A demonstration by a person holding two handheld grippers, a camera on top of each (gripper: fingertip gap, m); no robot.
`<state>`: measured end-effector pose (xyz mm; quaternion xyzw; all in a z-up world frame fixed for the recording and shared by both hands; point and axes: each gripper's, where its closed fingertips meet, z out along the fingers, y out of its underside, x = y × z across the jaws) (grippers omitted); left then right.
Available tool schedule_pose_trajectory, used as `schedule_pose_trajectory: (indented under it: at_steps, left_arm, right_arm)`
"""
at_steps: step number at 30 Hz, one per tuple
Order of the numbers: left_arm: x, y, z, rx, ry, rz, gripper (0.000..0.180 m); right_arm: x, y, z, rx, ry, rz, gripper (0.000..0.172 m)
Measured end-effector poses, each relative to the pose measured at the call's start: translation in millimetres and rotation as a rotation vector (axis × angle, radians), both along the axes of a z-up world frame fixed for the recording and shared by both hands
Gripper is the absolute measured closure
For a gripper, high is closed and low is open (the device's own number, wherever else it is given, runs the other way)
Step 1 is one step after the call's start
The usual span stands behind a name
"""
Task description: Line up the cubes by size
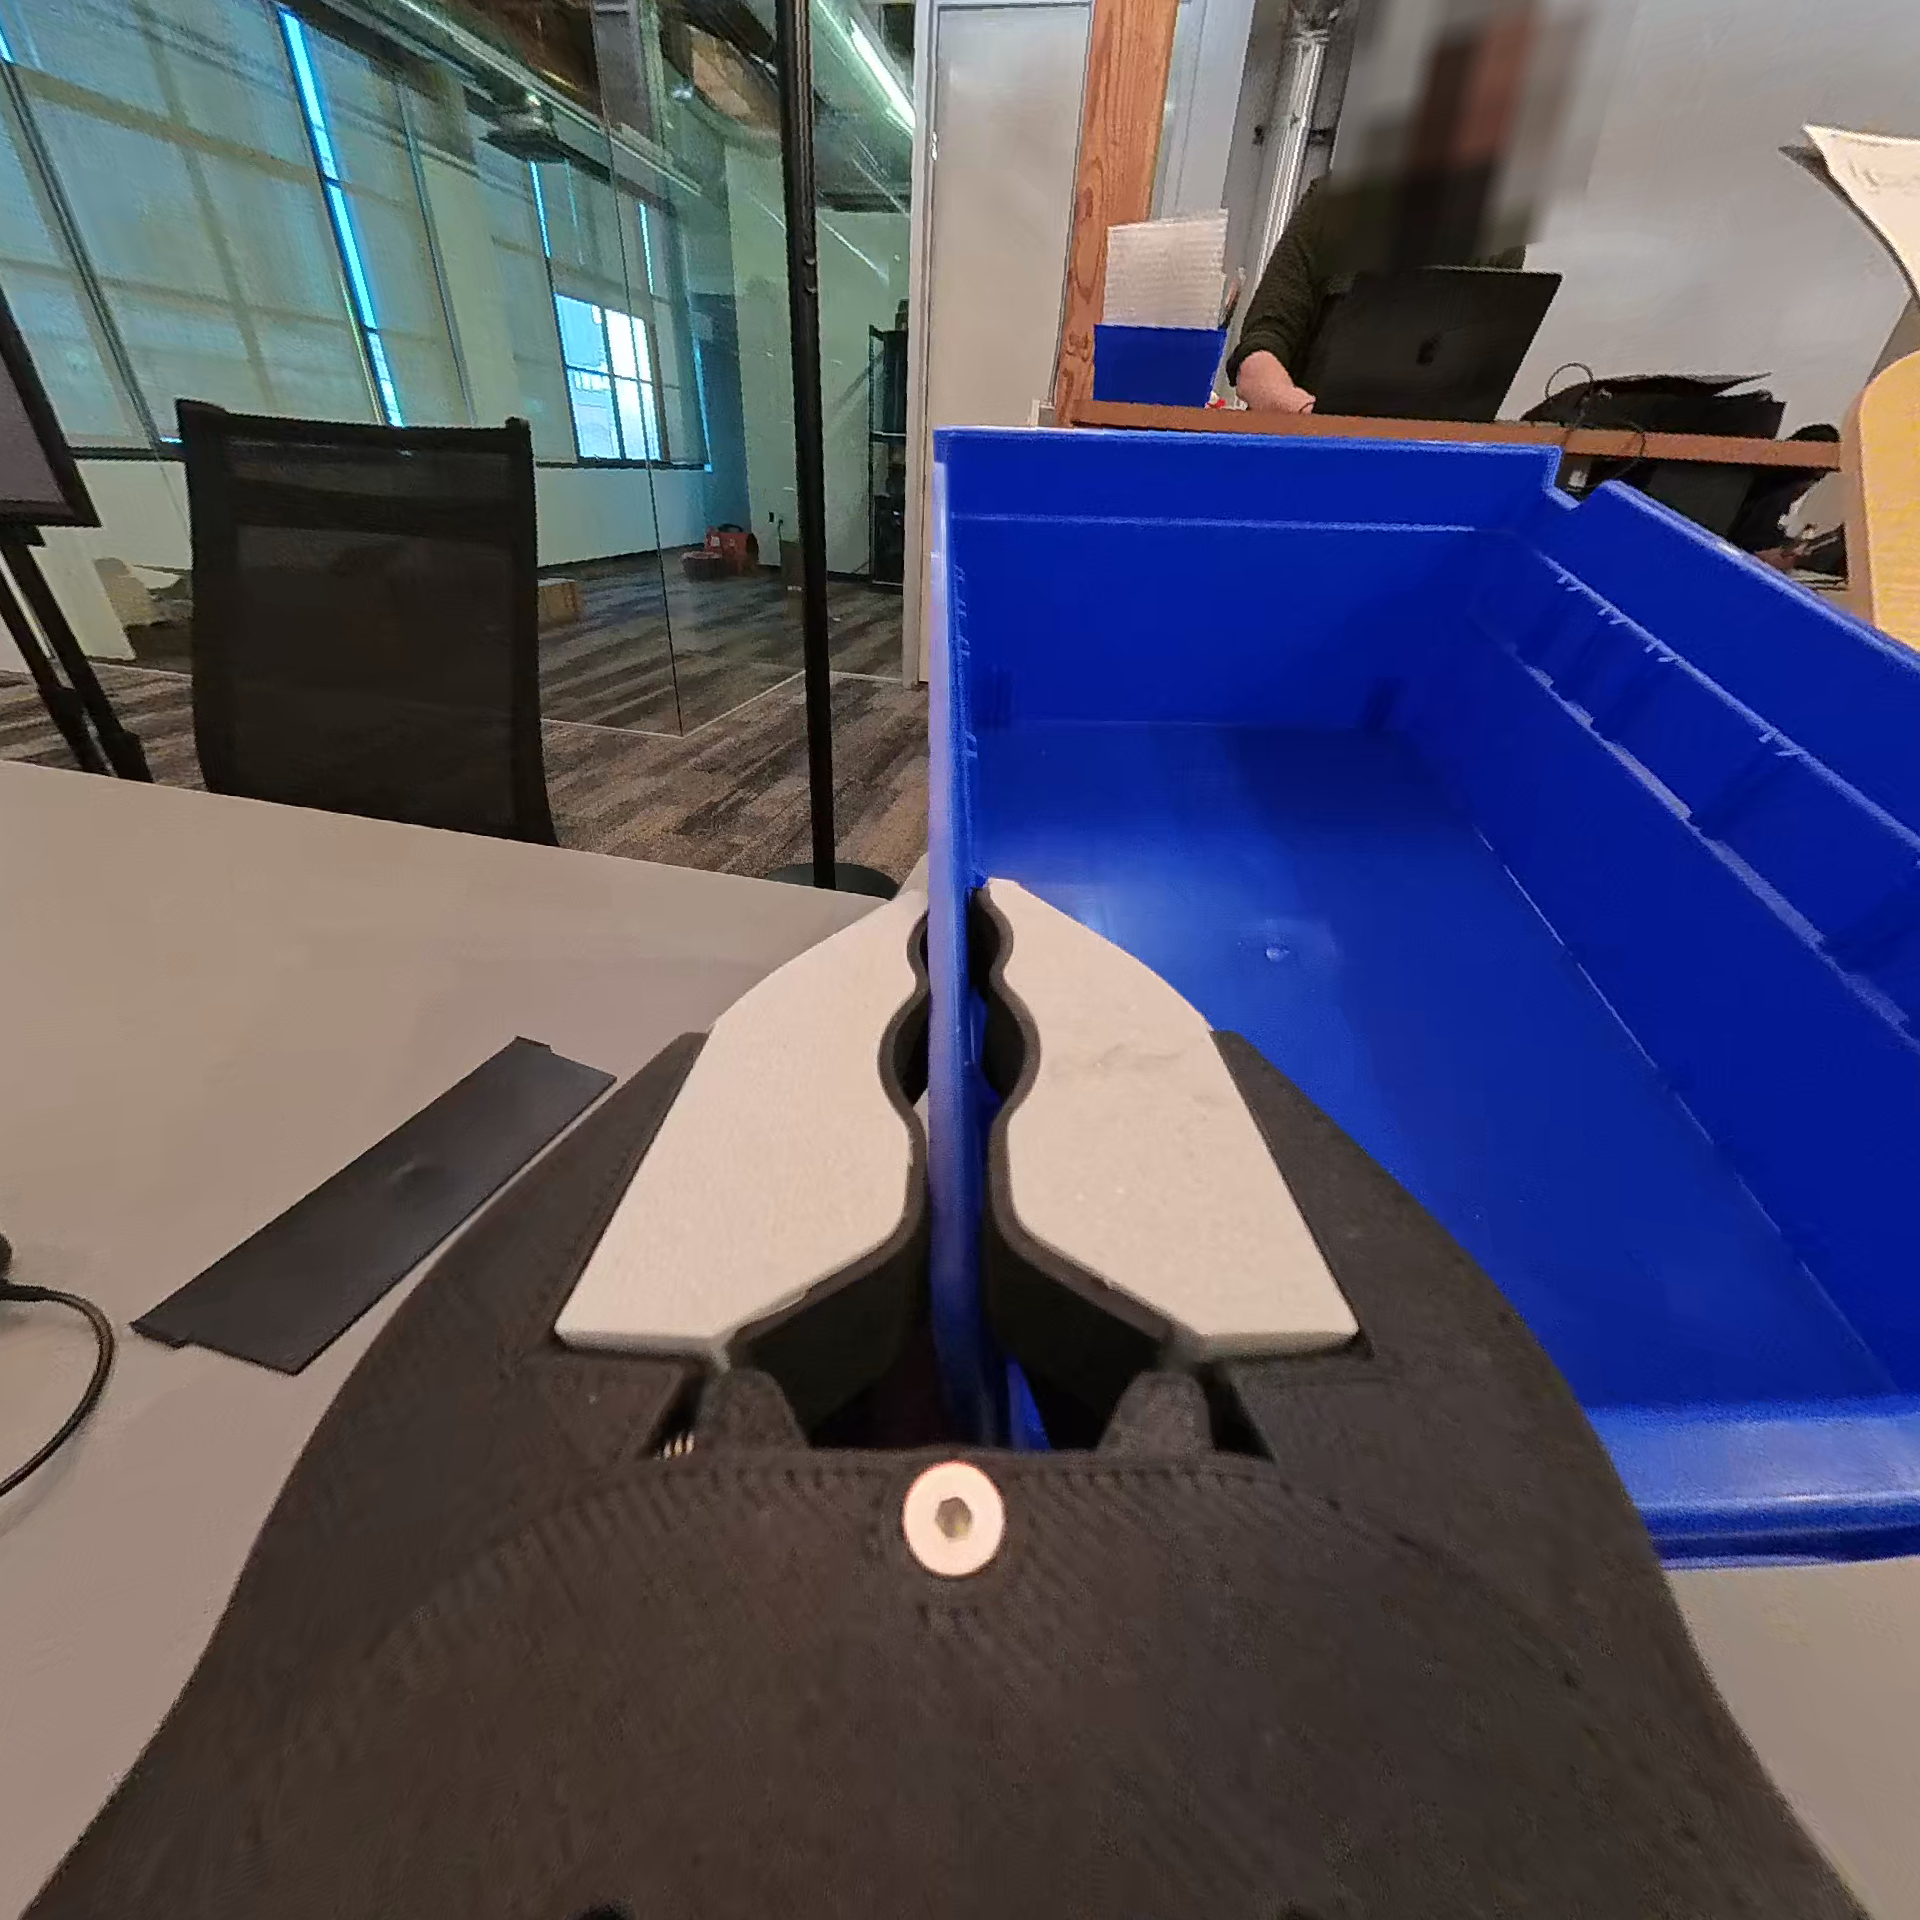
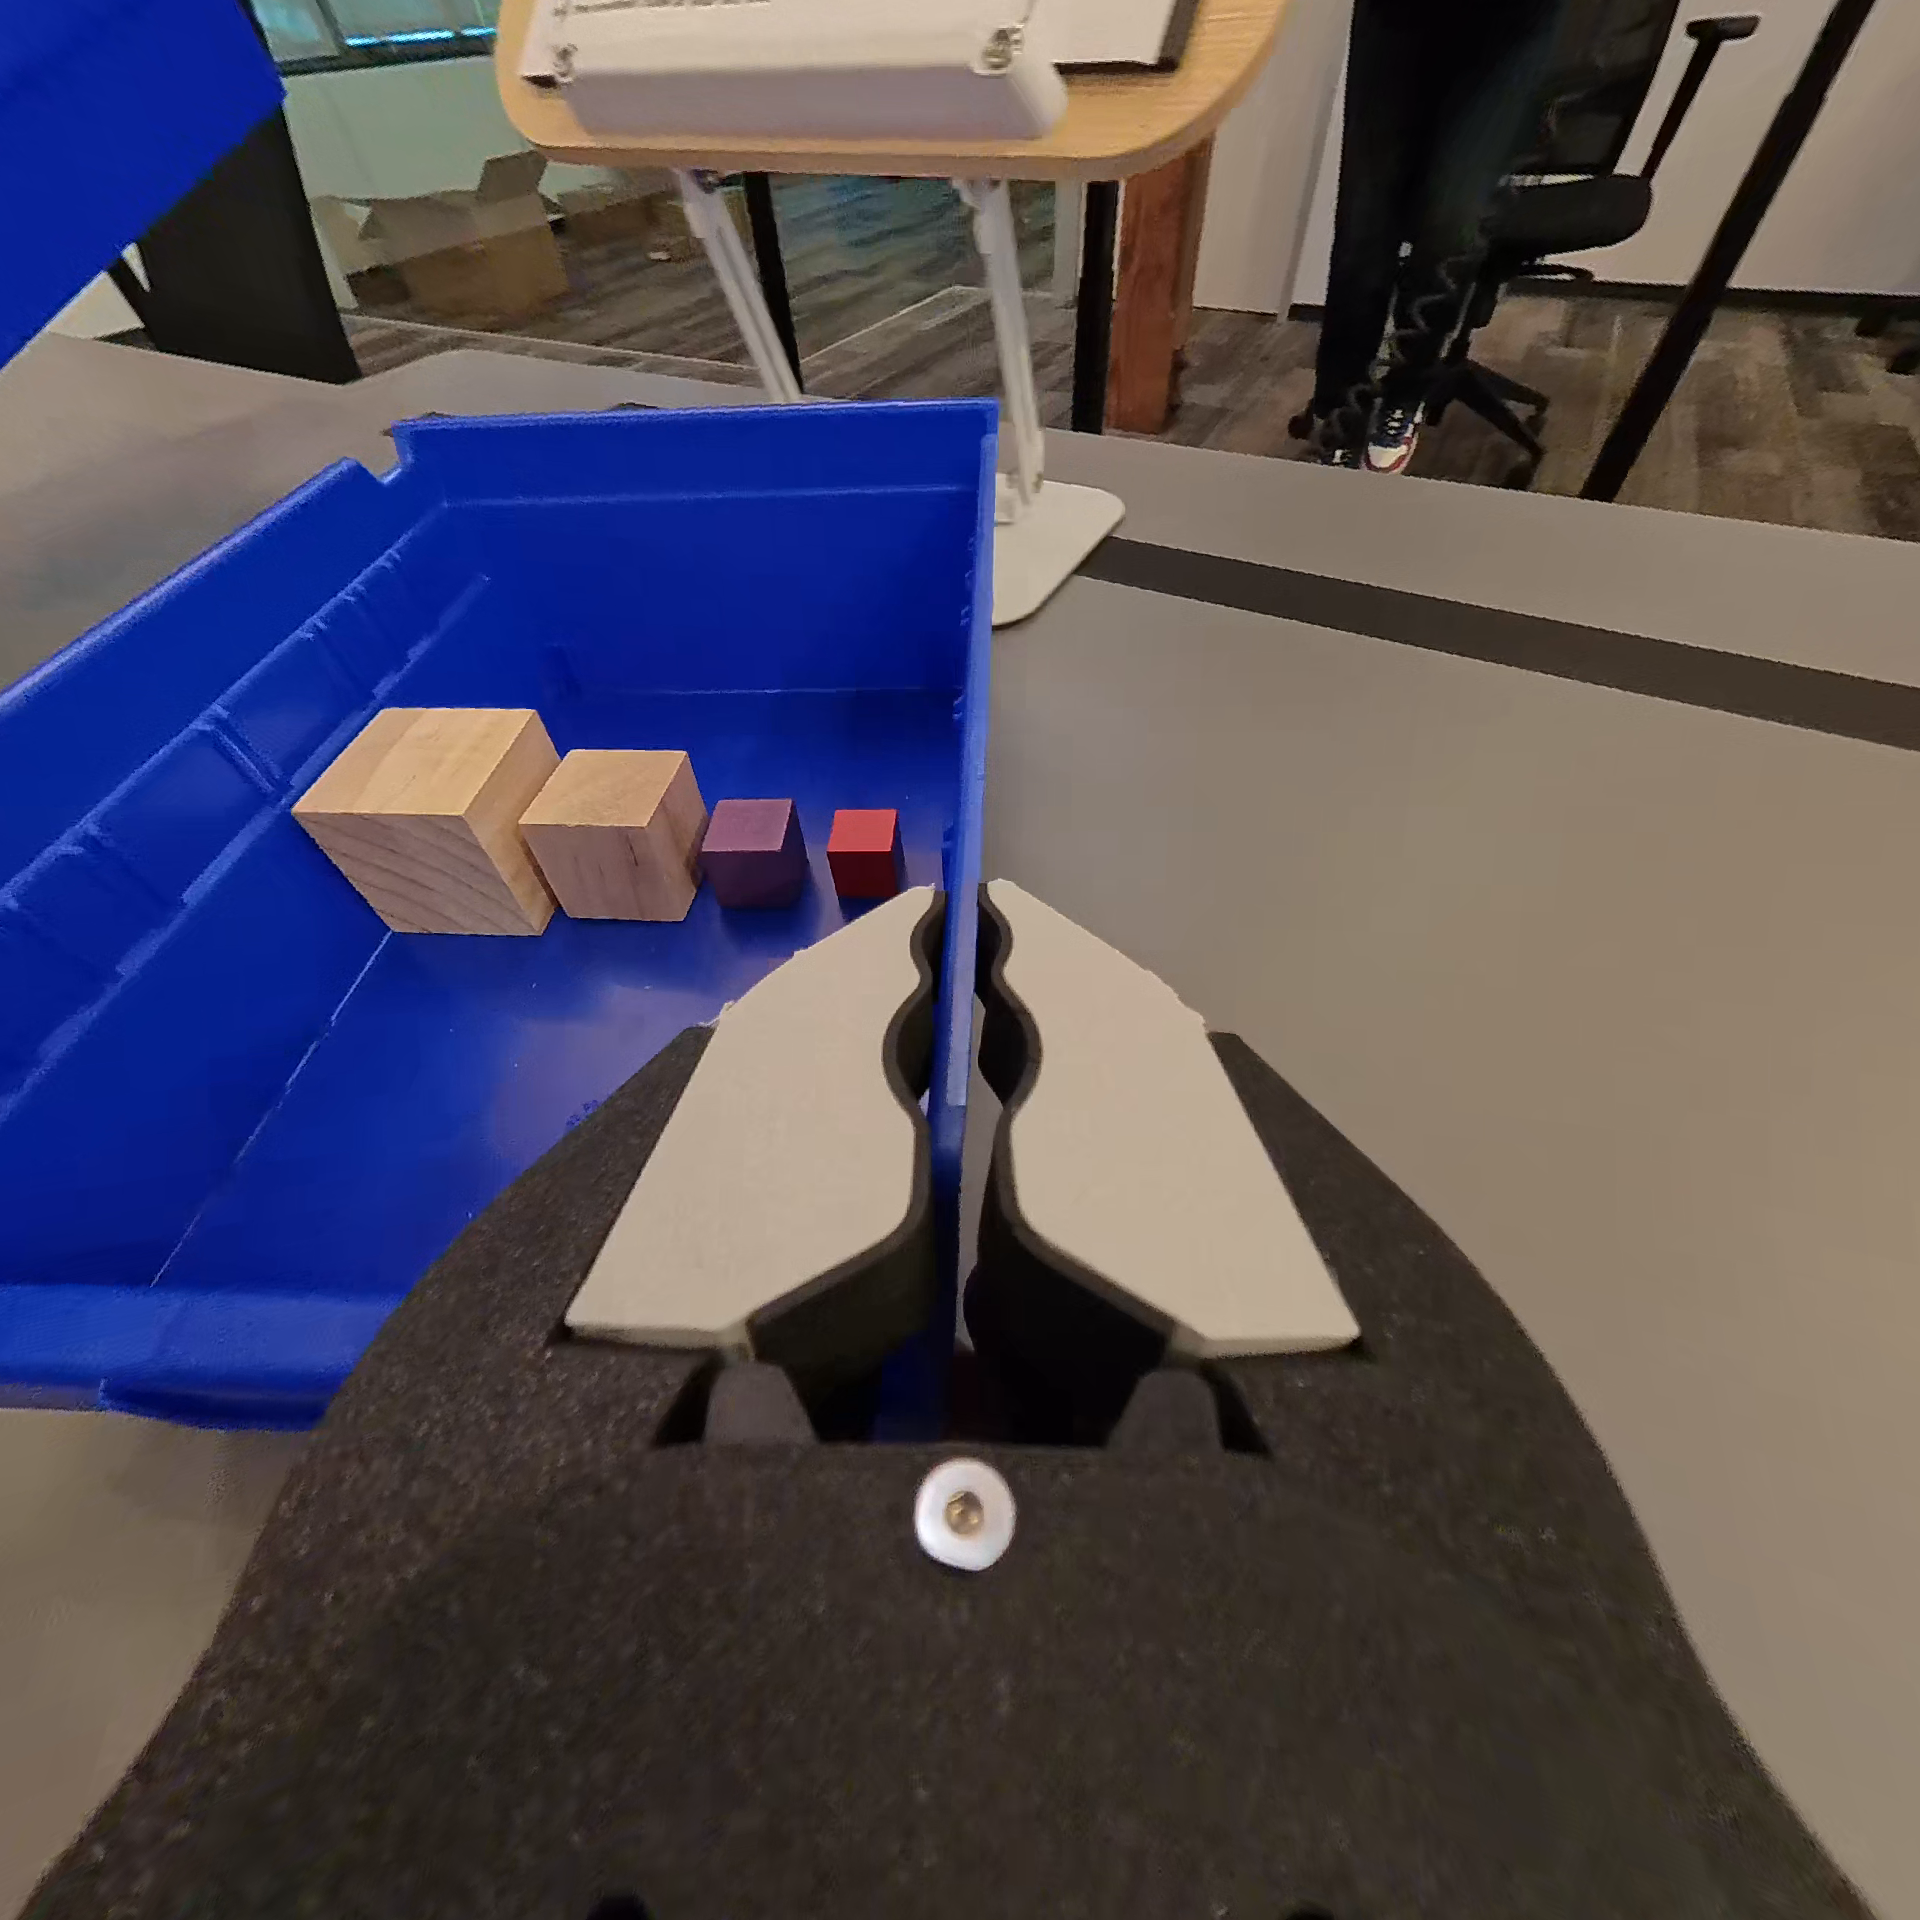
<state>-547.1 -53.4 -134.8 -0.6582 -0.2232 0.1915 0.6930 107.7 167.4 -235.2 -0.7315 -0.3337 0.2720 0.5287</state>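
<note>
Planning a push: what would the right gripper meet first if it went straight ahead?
The right gripper is clamped on the blue bin's side wall, so it would slide along that wall, probably reaching the far end wall.

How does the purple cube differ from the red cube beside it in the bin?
The purple cube is slightly larger than the red cube. Purple sits close against the smaller wooden cube; red stands apart, nearest the bin wall. Purple is turned slightly; red looks squarer. Both rest flat on the floor of the blue bin.
</note>
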Motion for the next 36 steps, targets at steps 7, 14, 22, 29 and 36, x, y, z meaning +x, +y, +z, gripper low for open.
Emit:
schedule_pose_trajectory:
  at_steps: [7,14,22,29,36]
  left_arm:
    - [-3.3,-2.2,-1.7,-0.008,0.002,0.015,0.177]
    - [-5.0,-2.1,-4.0,-0.01,-0.004,0.022,0.177]
    - [-0.3,3.9,-4.4,-0.019,0.001,0.012,0.177]
    - [5.4,12.1,-6.0,-0.024,0.003,-0.01,0.177]
    - [3.8,10.9,-6.0,-0.023,0.001,-0.009,0.177]
  right_arm:
    - [-60.9,-14.5,0.5,0.0,0.008,0.066,0.169]
    - [-69.7,-15.2,34.7,0.203,-0.036,0.135,0.13]
    - [-70.7,-127.3,28.2,0.435,-0.355,0.793,0.127]
    - [-96.5,-147.5,-32.7,0.505,-0.601,0.98,0.126]
    - [-110.0,-157.1,-48.2,0.446,-0.589,1.081,0.132]
